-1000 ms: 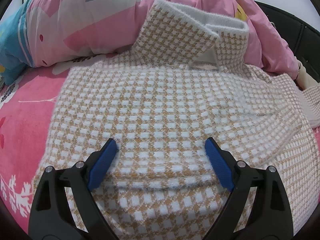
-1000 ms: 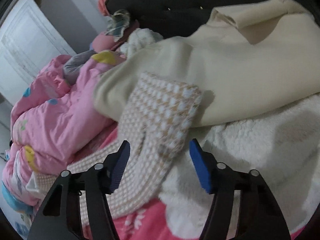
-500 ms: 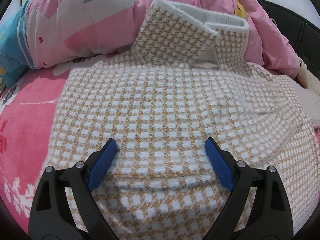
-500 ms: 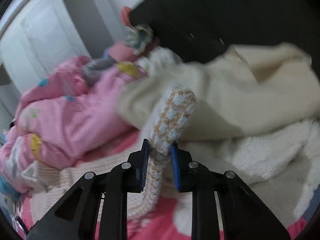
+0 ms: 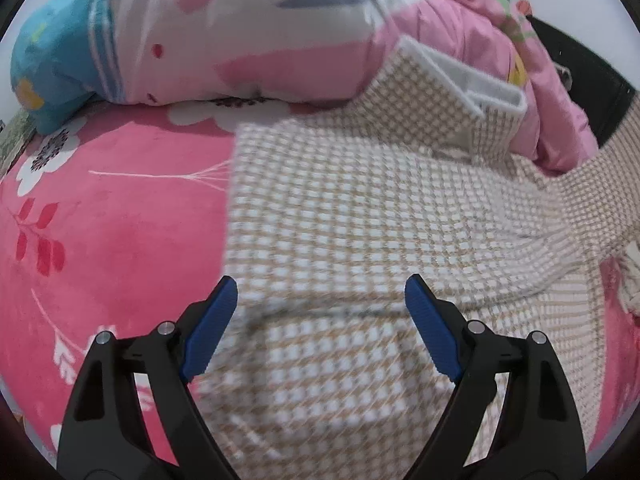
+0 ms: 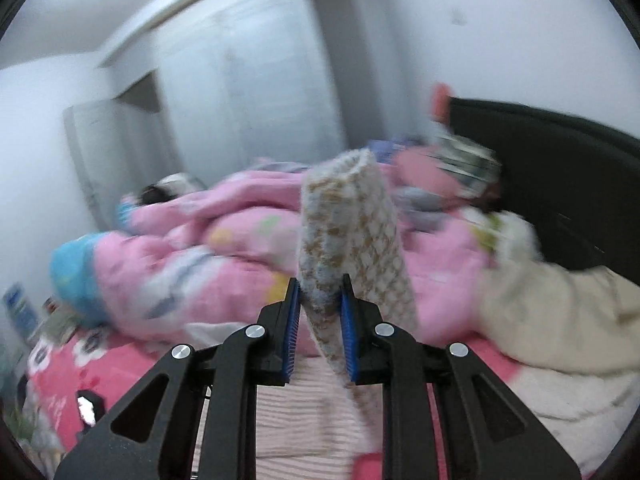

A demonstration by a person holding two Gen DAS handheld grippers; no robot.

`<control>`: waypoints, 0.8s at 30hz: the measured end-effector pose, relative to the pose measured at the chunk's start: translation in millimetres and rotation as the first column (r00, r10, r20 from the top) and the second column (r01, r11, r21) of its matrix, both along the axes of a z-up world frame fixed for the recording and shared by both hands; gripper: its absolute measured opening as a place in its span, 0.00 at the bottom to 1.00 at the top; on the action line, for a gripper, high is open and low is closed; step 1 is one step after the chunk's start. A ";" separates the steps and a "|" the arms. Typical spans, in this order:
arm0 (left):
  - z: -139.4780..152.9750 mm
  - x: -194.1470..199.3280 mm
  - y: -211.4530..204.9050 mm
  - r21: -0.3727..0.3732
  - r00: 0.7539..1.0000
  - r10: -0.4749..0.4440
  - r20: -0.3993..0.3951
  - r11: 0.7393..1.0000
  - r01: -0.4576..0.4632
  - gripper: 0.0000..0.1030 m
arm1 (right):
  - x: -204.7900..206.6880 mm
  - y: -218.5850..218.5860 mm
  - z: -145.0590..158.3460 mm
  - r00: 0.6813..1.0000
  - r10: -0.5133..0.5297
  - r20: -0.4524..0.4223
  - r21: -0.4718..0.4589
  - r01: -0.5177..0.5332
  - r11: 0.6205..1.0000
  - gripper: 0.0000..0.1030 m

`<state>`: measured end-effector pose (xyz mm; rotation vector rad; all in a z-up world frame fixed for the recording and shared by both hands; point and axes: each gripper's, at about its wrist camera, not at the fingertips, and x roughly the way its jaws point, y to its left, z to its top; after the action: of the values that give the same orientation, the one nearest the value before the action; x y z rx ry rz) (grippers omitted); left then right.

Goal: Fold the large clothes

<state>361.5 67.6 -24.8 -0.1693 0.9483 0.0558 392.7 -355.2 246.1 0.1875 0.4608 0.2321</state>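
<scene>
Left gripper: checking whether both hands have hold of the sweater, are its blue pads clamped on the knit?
No, the left gripper hovers wide open over the checked sweater, its pads pinching nothing.

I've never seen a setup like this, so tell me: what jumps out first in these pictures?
The right tongs pinch the sleeve of a tan-and-white checked sweater, holding it up in front of a heap of pink bedding. The sweater's body lies spread on a bright pink flowered blanket, with the left tongs over its near edge, their jaws closing with nothing gripped.
</scene>
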 end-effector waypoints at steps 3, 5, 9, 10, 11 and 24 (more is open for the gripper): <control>8.1 -15.2 13.4 -0.017 1.000 0.002 0.014 1.000 -0.002 0.80 | 2.0 78.5 -1.0 0.988 0.151 0.018 0.019 -0.151 0.988 0.18; 12.0 -25.9 24.9 -0.029 1.000 0.004 0.023 1.000 -0.003 0.80 | 5.6 133.8 -17.5 0.970 0.242 -0.003 0.002 -0.242 0.970 0.19; 14.7 -37.6 41.9 -0.048 1.000 0.011 0.028 0.999 -0.010 0.80 | 22.4 238.8 -102.1 0.884 0.411 -0.220 -0.029 -0.428 0.903 0.34; 14.3 -39.9 45.4 -0.061 0.999 0.015 0.029 0.998 -0.013 0.80 | 23.8 254.7 -124.4 0.858 0.428 -0.283 -0.037 -0.456 0.889 0.40; 13.8 -40.8 49.3 -0.074 0.999 0.017 0.030 0.997 -0.015 0.80 | 24.2 265.7 -146.3 0.832 0.439 -0.338 -0.042 -0.479 0.877 0.41; 13.3 25.9 68.2 -0.317 0.997 0.041 0.059 0.948 -0.020 0.67 | 42.0 63.2 -223.2 0.872 0.120 -0.474 -0.037 -0.156 0.987 0.62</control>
<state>387.4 135.7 -11.6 -0.4801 0.8857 -0.0737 434.7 -292.0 22.9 0.1366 0.9709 0.3112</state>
